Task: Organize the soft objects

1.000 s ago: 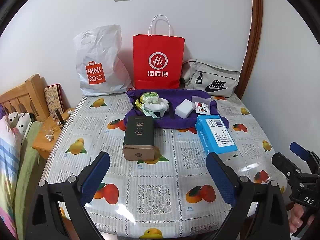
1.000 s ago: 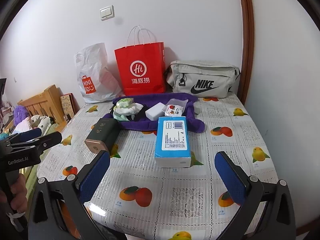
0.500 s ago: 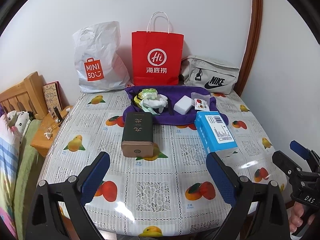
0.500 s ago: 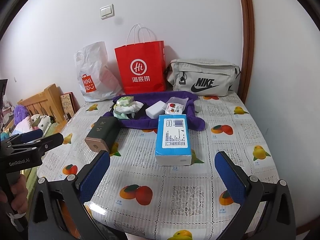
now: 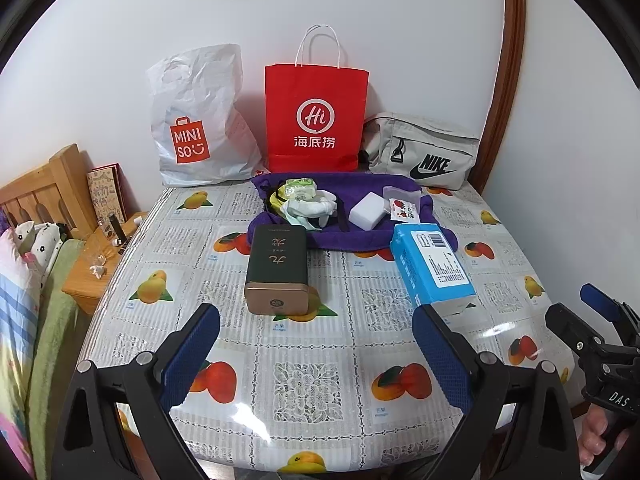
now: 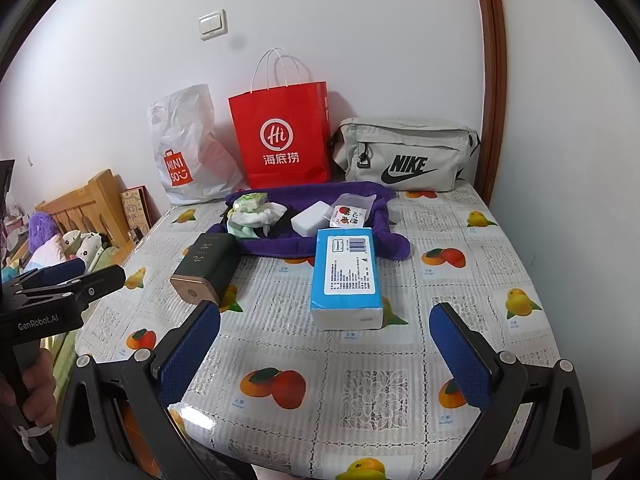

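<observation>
Above the near table [image 5: 312, 376] edge, the left gripper [image 5: 316, 344] and right gripper [image 6: 326, 344] hover wide, empty; blue tissue pack [image 6: 346, 276] at 12 o'clock from the right gripper.

1. The near table [image 5: 312, 380] lies bare, open for passage.
2. A dark box [image 5: 277, 268] and tissue pack [image 5: 432, 268] flank a bare lane leading to the purple cloth [image 5: 360, 236].
3. Three bags [image 5: 316, 120] close off the back wall.

Both wrist cams sit low at the near edge of the table [image 5: 308, 376], facing the wall; left's further left, both share the tabletop.
</observation>
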Action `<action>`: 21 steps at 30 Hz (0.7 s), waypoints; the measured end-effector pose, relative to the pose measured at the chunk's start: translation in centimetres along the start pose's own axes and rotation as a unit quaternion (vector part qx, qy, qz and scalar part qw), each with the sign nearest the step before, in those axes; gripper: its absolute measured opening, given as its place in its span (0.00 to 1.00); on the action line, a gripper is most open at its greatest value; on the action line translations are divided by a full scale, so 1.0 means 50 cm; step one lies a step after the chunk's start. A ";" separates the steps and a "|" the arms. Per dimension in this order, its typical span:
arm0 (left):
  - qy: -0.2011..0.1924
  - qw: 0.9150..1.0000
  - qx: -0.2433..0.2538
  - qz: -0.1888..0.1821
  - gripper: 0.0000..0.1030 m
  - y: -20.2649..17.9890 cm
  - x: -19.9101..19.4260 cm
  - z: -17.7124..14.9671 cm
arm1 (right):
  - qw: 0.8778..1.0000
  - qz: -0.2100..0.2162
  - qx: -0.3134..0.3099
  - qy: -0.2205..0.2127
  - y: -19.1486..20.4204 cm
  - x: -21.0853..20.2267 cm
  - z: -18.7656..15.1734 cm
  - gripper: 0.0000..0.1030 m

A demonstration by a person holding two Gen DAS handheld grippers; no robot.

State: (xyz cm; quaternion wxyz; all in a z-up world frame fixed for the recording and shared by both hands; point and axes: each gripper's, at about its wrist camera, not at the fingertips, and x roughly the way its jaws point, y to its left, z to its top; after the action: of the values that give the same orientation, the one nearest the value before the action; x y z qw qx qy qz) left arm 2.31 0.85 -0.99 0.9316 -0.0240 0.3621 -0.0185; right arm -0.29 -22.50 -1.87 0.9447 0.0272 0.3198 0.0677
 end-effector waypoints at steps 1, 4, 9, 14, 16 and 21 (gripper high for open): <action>0.000 1.000 -0.001 0.000 0.95 0.000 -0.001 0.001 | 1.000 0.000 0.001 0.000 0.000 0.000 -0.001 1.00; 0.000 1.000 0.000 0.000 0.95 0.001 -0.003 0.003 | 1.000 0.001 0.001 0.000 0.001 -0.001 -0.002 1.00; 0.000 1.000 0.000 -0.001 0.95 0.001 -0.003 0.002 | 1.000 0.003 0.002 0.001 0.002 -0.001 -0.003 1.00; 0.000 1.000 0.000 0.000 0.95 0.003 -0.005 0.003 | 1.000 0.004 0.002 0.002 0.004 -0.001 -0.004 1.00; 0.000 1.000 -0.001 0.002 0.95 0.004 -0.006 0.003 | 1.000 0.003 0.002 0.001 0.003 -0.002 -0.005 1.00; 0.001 1.000 0.000 0.001 0.95 0.002 -0.003 0.002 | 1.000 0.004 0.002 0.002 0.003 -0.001 -0.005 1.00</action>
State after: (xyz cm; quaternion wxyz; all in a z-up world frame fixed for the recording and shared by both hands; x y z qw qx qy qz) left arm 2.25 0.96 -0.82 0.9313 -0.0234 0.3629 -0.0181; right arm -0.49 -22.33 -2.02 0.9438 0.0301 0.3212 0.0712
